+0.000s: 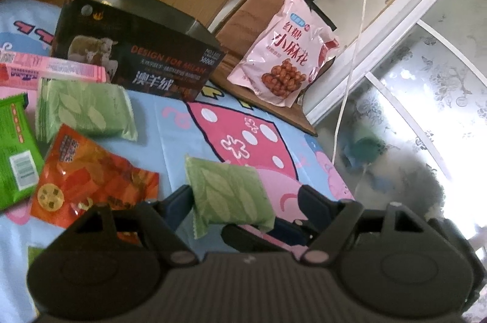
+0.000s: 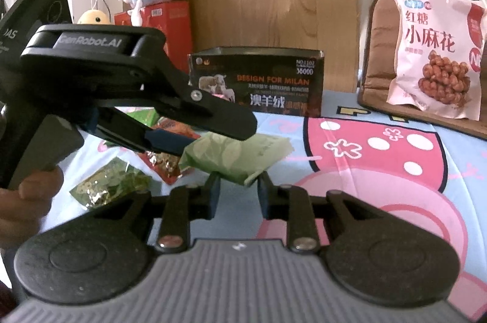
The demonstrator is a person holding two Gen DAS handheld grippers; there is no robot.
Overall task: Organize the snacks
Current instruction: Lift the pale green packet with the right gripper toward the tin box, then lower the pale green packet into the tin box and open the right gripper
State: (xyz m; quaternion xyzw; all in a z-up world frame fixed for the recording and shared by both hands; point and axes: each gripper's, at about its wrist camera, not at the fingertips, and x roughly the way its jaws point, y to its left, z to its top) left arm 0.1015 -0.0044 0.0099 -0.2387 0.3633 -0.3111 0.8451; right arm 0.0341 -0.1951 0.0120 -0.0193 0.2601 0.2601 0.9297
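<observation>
Black linkage arms and a ribbed grey body fill the bottom of both wrist views. Between the left gripper (image 1: 243, 201) fingers sits a green leaf-print packet (image 1: 226, 195); the left finger touches its edge, the right finger stands apart from it, so the jaws are parted around it rather than squeezing. From the right wrist, the right gripper (image 2: 239, 186) has its fingers drawn narrow onto the lower corner of that packet (image 2: 240, 155), with the left gripper (image 2: 170, 122) crossing in from 9 o'clock and reaching over the packet's far end. At 10 o'clock lie a second green packet (image 1: 85, 110), an orange bag (image 1: 91, 171) and pink boxes (image 1: 54, 70). A dark box (image 1: 137, 55) stands at 12 o'clock. Open cartoon-print cloth (image 1: 243, 125) runs toward 1 o'clock, ending at a brown board (image 1: 274, 107) that carries a pink snack bag (image 1: 283, 55).
</observation>
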